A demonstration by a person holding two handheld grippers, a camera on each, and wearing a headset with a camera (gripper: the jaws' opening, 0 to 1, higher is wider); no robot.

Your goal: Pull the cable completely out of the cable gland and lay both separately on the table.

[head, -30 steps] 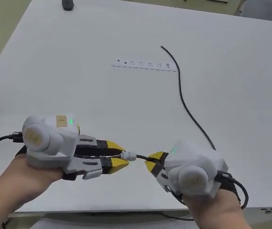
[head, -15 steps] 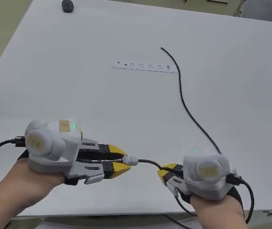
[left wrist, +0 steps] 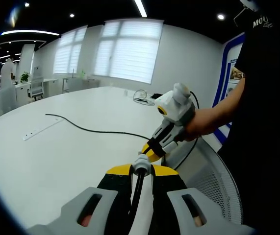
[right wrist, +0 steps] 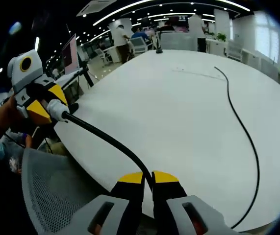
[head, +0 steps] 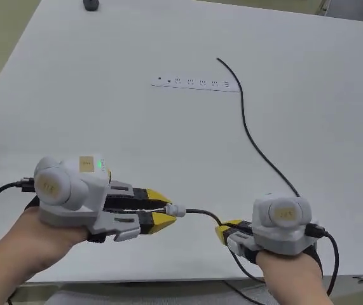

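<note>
A white table (head: 105,121) with a smooth, plain top carries three things. A white power strip (head: 195,83) lies flat towards the far side. A thin black cable (head: 251,136) lies in a loose curve from beyond the strip's right end down towards the near right edge. A small dark object (head: 91,4) sits at the far edge, well apart from both.

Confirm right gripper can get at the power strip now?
Probably not: right gripper is shut on the cable, threaded in the cable gland the left gripper holds; power strip lies far up the table.
</note>
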